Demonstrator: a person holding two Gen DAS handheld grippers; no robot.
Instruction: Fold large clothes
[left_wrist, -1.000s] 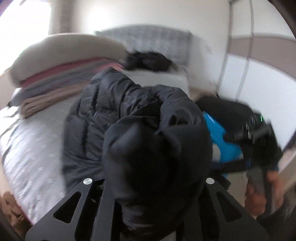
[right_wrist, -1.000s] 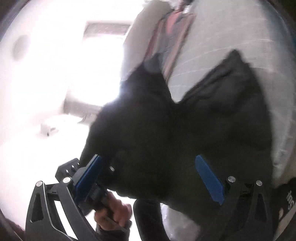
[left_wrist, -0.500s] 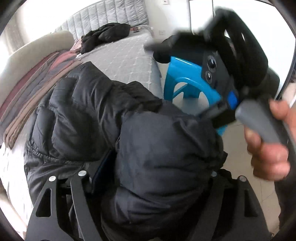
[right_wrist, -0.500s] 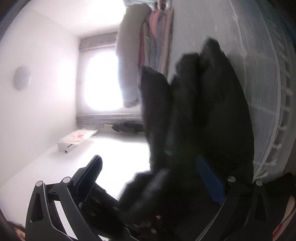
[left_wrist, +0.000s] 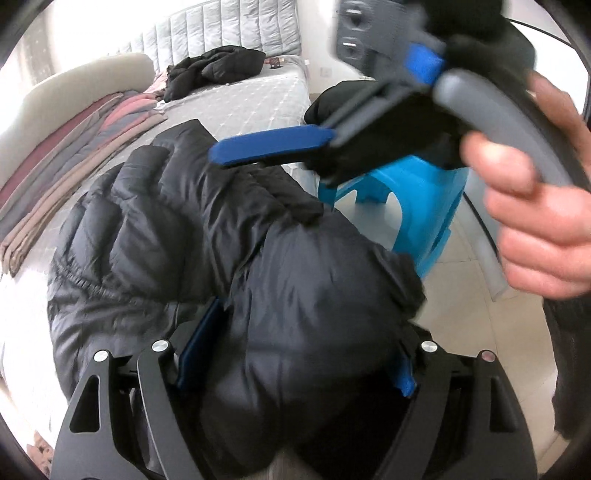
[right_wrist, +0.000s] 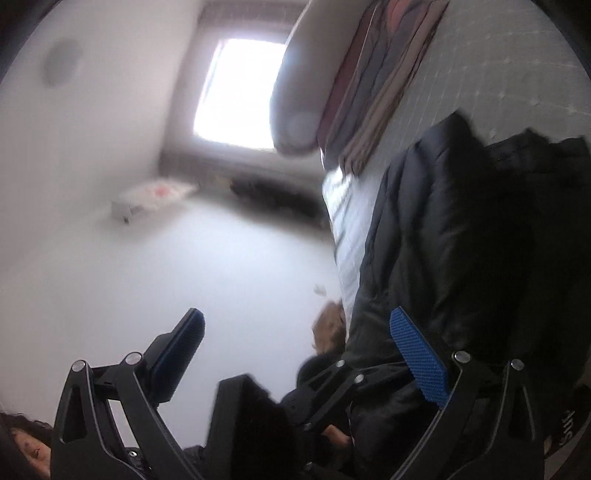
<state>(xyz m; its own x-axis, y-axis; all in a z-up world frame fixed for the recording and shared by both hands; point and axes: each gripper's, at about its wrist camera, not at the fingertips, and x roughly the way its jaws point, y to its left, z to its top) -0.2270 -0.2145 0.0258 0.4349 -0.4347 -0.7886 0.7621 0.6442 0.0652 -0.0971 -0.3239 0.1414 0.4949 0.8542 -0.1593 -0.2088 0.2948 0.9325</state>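
Note:
A black puffer jacket (left_wrist: 184, 229) lies bunched on the grey bed (left_wrist: 258, 96), its near end hanging over the bed's edge. My left gripper (left_wrist: 301, 358) points down at that end. Its jaws are opening, and a puffy bulge of jacket fills the gap between the blue pads (left_wrist: 199, 343). My right gripper (right_wrist: 301, 347) is open with nothing between its fingers, and the jacket (right_wrist: 461, 240) lies off to its right. In the left wrist view, one of its blue fingers (left_wrist: 269, 147) hovers above the jacket, carried by a hand (left_wrist: 535, 206).
A stack of folded clothes (left_wrist: 74, 147) under a beige pillow (left_wrist: 74, 88) lies along the bed's far side. Another black garment (left_wrist: 214, 70) sits near the headboard. A blue plastic stool (left_wrist: 417, 206) stands on the tiled floor beside the bed.
The left jaws went from shut on the jacket to wide apart, and that hand sank toward the bed. The right gripper came off the jacket and rose above it.

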